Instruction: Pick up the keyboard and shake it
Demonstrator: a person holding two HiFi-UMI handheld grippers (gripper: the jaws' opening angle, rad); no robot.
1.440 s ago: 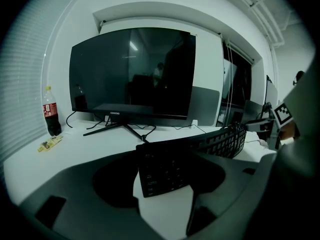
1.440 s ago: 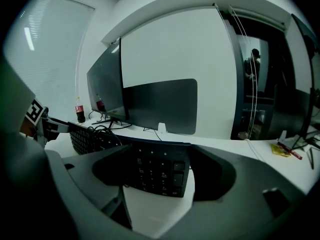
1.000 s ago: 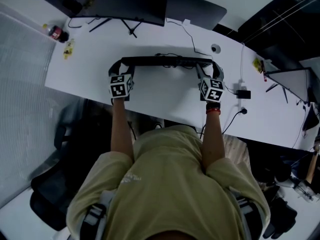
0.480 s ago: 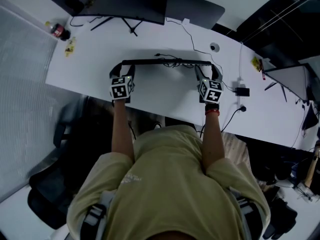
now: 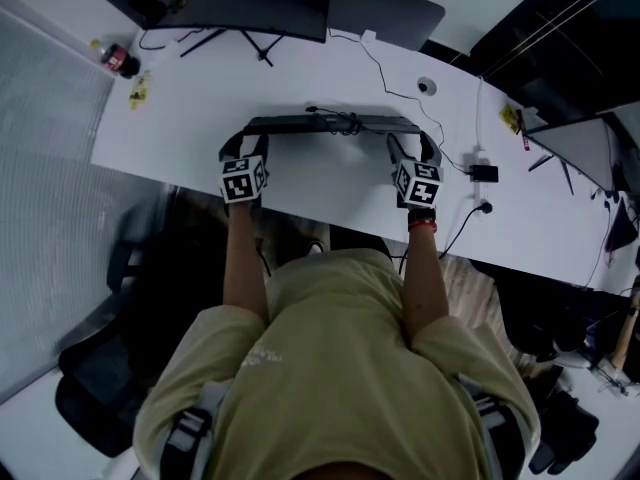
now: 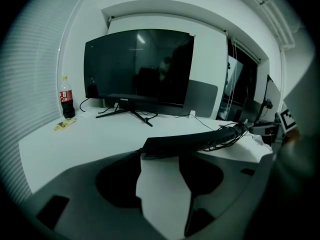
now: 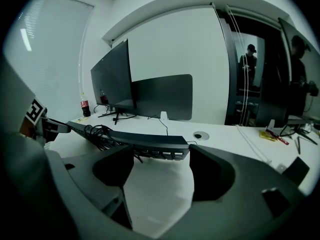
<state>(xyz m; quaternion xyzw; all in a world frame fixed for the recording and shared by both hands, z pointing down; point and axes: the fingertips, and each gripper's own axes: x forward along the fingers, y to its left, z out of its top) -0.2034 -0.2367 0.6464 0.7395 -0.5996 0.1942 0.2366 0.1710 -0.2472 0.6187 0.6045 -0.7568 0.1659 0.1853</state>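
Both tongs are on the keyboard (image 5: 330, 124): my left tongs (image 5: 248, 140) are closing tighter on its left end, and my right tongs (image 5: 413, 144) clamp its right end. It hangs between them clear of the desk (image 5: 180, 108). It has rocked from edge-on a moment ago to showing more face, so I judge the shake under way, short of the monitor (image 5: 240, 3).

Up on the tally: 1 keyboard (image 5: 330, 124). Behind it, 1 monitor (image 5: 230, 3) and 1 dark panel (image 5: 390, 13). Far left corner, 1 soda bottle (image 5: 115, 63), with 1 yellow packet (image 5: 136, 96) just beside. Over to the right, 1 round cable hole (image 5: 427, 86) and 1 small black adapter (image 5: 483, 173). All on 1 white table (image 5: 330, 183). Down low, 1 office chair (image 5: 100, 388).
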